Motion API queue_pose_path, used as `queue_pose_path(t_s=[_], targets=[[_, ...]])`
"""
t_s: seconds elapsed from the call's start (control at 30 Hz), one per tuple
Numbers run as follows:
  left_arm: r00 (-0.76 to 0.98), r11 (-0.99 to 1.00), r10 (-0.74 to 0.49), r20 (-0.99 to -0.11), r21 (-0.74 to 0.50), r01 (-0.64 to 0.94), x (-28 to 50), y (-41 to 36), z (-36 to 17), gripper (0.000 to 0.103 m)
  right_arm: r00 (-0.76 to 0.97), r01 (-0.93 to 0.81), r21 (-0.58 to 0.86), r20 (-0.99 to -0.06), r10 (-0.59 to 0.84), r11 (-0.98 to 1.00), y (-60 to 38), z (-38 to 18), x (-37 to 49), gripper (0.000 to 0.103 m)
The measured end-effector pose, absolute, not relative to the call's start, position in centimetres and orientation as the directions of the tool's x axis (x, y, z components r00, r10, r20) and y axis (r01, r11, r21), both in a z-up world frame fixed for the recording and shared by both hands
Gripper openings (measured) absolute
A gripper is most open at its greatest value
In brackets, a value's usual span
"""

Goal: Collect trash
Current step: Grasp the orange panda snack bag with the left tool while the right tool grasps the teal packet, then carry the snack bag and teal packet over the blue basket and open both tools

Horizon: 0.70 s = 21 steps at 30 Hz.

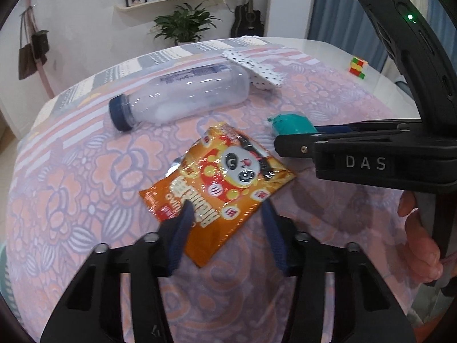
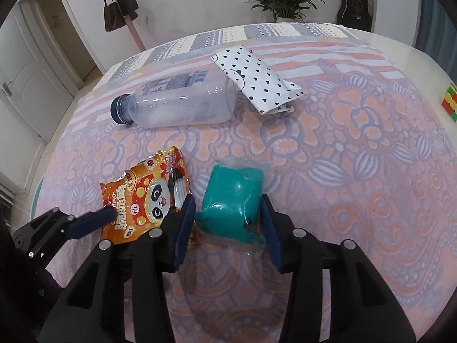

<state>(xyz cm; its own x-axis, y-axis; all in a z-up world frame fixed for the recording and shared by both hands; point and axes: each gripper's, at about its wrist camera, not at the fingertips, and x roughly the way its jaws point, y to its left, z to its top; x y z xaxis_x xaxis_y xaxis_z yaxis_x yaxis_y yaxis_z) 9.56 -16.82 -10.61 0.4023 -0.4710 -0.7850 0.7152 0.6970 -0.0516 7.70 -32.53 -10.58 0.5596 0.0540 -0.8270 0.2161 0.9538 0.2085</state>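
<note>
Trash lies scattered on a floral cloth. Left wrist view: the left gripper straddles an orange snack packet, fingers apart — one blue pad sits on the packet. Beyond lie a clear bottle and a dotted pouch.

Right wrist view: the right gripper has its fingers either side of a teal bag — touching, though whether it is clamped I cannot tell. The packet lies just beside.
</note>
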Motion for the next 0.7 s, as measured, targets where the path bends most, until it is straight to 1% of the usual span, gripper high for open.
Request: queue_pose_path(t_s=[0.03,0.07,0.17,0.27,0.37,0.4,0.53,0.7], targets=[[0.390,0.690,-0.482,-0.784,-0.067,0.720,9.6,-16.9,-10.6,0.028,0.563,0.216,0.213,-0.824,0.056,0.953,-32.7,-10.5,7.6,0.041],[0.381,0.687,-0.490,-0.784,-0.079,0.722,9.6,-16.9,-10.5,0.022,0.567,0.217,0.217,-0.822,0.058,0.952,-32.9,-10.3,7.5,0.041],[0.368,0.683,-0.506,-0.780,-0.101,0.724,9.6,-17.0,-10.6,0.012,0.577,0.218,0.226,-0.815,0.062,0.949,-33.3,-10.0,7.2,0.040],[0.369,0.689,-0.526,-0.766,-0.130,0.713,9.6,-16.6,-10.4,0.006,0.586,0.215,0.235,-0.808,0.067,0.948,-33.4,-9.5,7.0,0.040],[0.367,0.699,-0.563,-0.741,-0.190,0.690,9.8,-15.6,-9.7,0.003,0.597,0.204,0.239,-0.799,0.073,0.949,-33.2,-8.7,6.8,0.040],[0.369,0.704,-0.581,-0.725,-0.220,0.675,9.9,-14.8,-9.3,0.002,0.605,0.196,0.237,-0.793,0.073,0.951,-33.0,-8.3,6.8,0.040],[0.403,0.721,-0.617,-0.676,-0.281,0.633,10.2,-11.9,-7.5,0.002,0.639,0.147,0.216,-0.766,0.074,0.965,-31.3,-6.2,6.8,0.039],[0.483,0.754,-0.622,-0.617,-0.305,0.582,10.2,-7.1,-4.3,0.002,0.675,0.039,0.199,-0.728,0.121,0.979,-27.4,-3.5,7.6,0.039]])
